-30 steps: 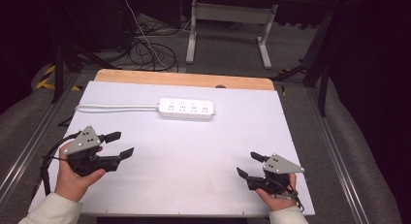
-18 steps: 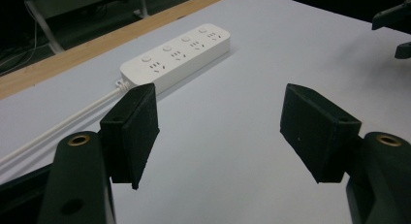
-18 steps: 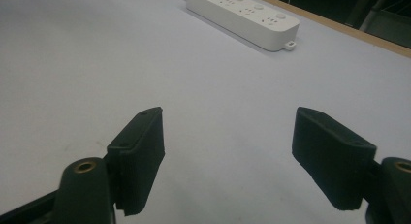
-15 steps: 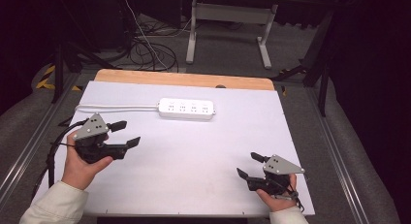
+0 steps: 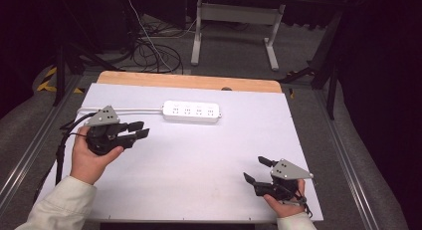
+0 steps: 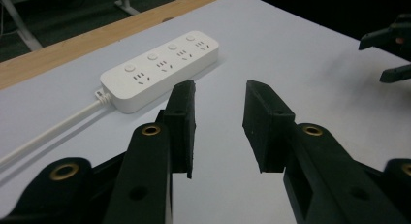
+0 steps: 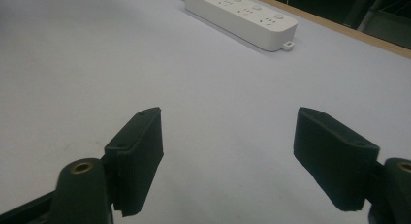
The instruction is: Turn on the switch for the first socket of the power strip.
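Item one: my left gripper (image 5: 138,130), held in my left hand (image 5: 89,158) over the left part of the tabletop (image 5: 209,160), its fingers (image 6: 180,120) parted by a moderate gap and holding nothing; a grey three-cornered plate sits on top and a black cable trails off toward the left edge. Item two: my right gripper (image 5: 258,169), held in my right hand (image 5: 284,204) near the front right corner of the tabletop, its fingers (image 7: 138,151) spread wide and holding nothing, bare white surface between them. Item three: a white power strip (image 5: 191,111), four outlets in a row, each with a round button beside it, lying flat toward the far side of the tabletop, near the middle. It is just beyond and to the right of my left gripper, apart from it, and well apart from my right gripper. Item four: the strip's white cord (image 5: 124,110), running left along the surface from the strip's left end, passing behind my left gripper. Item five: a wooden strip (image 5: 189,82) along the far edge of the tabletop. Item six: beyond the tabletop, a grey floor with a tangle of dark cables (image 5: 154,51) and the white legs of a stand (image 5: 234,26).
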